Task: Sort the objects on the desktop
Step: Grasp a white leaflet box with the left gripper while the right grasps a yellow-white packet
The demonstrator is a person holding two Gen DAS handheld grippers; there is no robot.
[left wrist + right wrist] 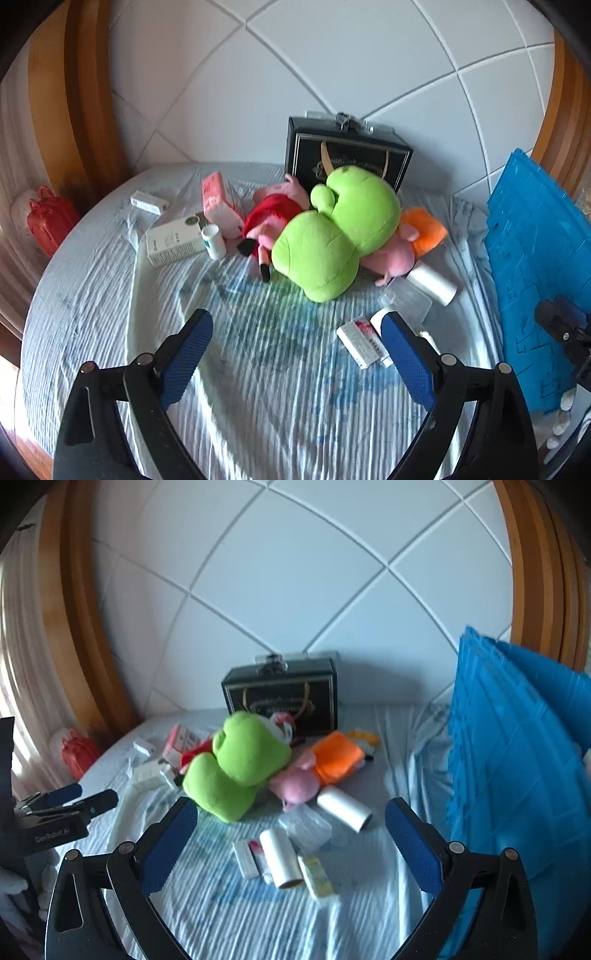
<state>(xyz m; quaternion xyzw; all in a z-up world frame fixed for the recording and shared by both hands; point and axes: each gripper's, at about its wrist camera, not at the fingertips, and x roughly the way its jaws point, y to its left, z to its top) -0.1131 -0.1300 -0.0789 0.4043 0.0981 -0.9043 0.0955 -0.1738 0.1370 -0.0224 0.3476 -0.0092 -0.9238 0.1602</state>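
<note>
- Left claw (297,354) is hovering wide open, gripping nothing, in front of the green plush (336,230).
- Right claw (291,843) is gaping empty too, nearer than the plush.
- Plush is lying on the bed (258,387), against the black box (347,155).
- White rolls (280,856) are lying before the plush, toward the claws.

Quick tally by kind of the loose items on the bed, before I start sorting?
Plush toys: 3, green plush, red-dress pig, orange-dress pig
White rolls: 2, far roll, near roll
Cartons: 6, pink carton, small white carton, large white carton, slim white carton, slim pink-white carton, yellow carton
White bottle: 1
Clear case: 1
Total: 13
</note>
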